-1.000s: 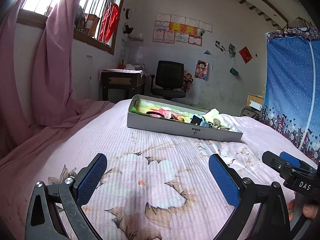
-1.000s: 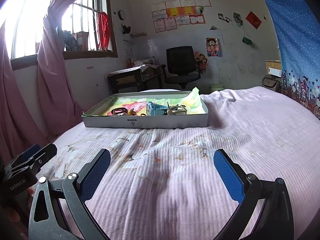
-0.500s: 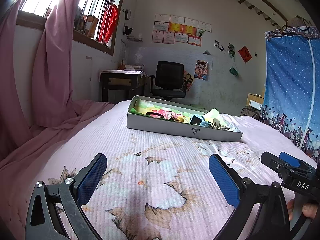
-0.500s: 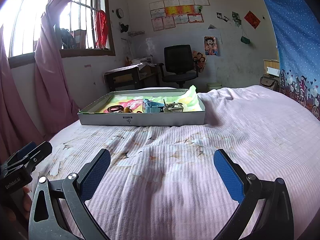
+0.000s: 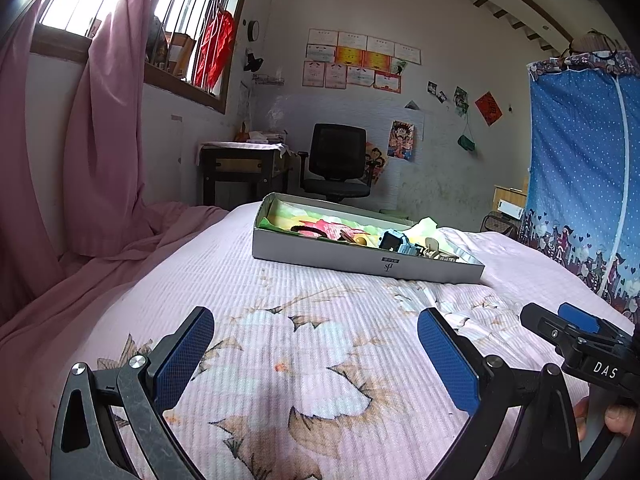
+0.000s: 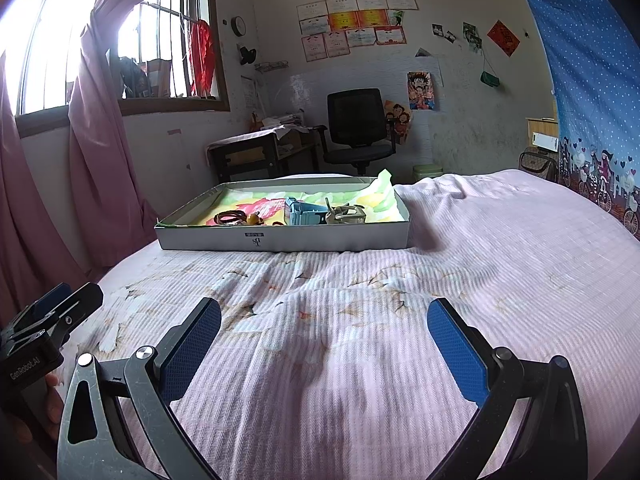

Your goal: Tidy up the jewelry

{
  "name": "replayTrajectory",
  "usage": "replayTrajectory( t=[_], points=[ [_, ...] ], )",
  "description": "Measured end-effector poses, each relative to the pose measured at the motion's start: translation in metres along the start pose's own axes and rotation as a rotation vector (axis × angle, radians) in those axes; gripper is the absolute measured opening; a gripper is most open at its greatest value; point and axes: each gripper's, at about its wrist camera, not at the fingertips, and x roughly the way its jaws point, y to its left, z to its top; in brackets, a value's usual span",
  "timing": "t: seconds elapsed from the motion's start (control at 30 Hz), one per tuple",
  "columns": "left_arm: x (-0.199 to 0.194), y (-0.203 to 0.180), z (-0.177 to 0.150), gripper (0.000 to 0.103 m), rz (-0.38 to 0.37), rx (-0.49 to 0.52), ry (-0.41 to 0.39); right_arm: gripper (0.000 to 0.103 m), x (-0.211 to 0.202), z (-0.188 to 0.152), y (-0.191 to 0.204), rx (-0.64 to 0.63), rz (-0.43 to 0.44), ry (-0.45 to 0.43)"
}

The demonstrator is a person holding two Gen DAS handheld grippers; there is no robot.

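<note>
Both grippers hanging wide apart over the bed, jewelry tray sitting well ahead of them

Going left to right: the left gripper (image 5: 316, 344) has its blue pads spread wide with nothing between them, just the pink flowered bedspread (image 5: 304, 360) underneath. The shallow grey tray (image 5: 360, 262) is ahead of it and a bit to the right, well apart from the fingertips. Inside, on colourful paper, there's a dark bracelet (image 6: 229, 216) toward the left end, then a small blue box (image 6: 302, 213), then a beige metal piece (image 6: 346, 213) right beside it. The right gripper (image 6: 324, 334) is spread wide too, holding nothing, with the tray straight ahead and slightly left.
</note>
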Motion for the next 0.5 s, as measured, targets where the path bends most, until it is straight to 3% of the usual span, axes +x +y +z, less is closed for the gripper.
replayTrajectory(
  t=[0.5],
  points=[
    [-0.0012, -0.0015, 0.0009, 0.102, -0.002, 0.004, -0.002, 0.101, 0.0002, 0.0001, -0.0003, 0.0, 0.0, -0.001]
  ],
)
